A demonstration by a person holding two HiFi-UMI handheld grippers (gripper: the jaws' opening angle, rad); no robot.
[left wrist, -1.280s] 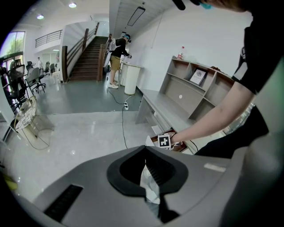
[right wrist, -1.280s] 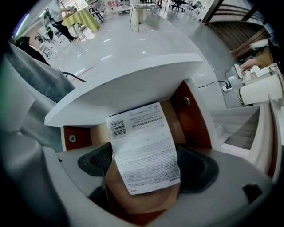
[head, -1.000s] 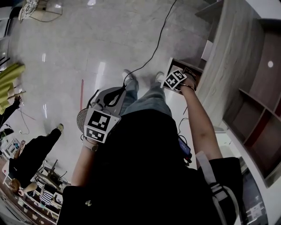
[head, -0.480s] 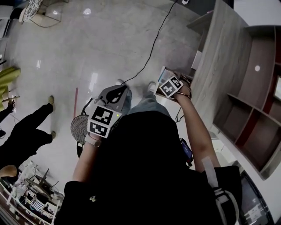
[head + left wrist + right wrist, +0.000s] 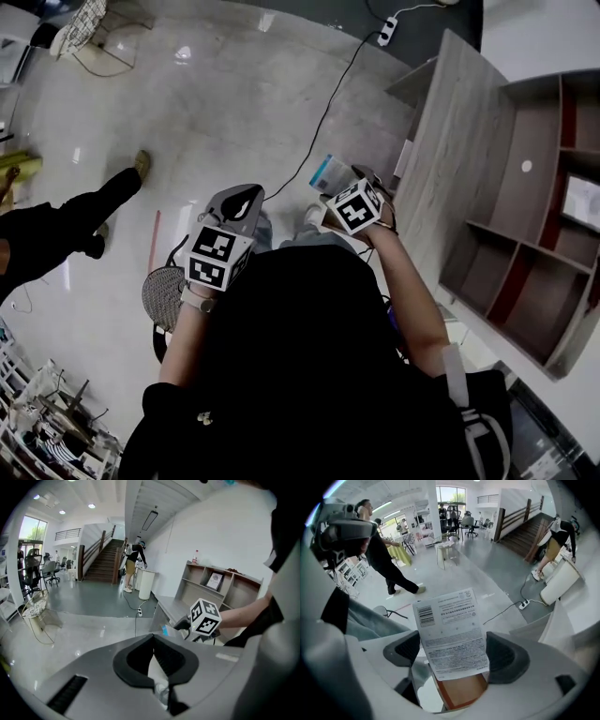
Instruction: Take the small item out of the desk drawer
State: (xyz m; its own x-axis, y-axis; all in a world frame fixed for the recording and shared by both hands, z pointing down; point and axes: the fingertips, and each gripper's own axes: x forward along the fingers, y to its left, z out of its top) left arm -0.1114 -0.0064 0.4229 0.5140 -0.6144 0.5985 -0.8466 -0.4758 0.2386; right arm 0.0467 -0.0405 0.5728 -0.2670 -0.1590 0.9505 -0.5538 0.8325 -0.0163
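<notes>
While your left gripper [image 5: 153, 644] hangs idle on the left with its jaws pressed together on nothing, your right gripper [image 5: 452, 652] is clamped on the small item, a flat printed packet [image 5: 449, 623] with a barcode label. The packet stands between the pads, taken at its two sides low down, and juts well past the tips. The desk [image 5: 459, 141] lies just to that gripper's right; I cannot make out the drawer. Judge the packet light and thin-walled: it will likely buckle if you squeeze hard and may pivot if you go slack. The low, two-sided hold looks sound, so keep the pressure modest.
</notes>
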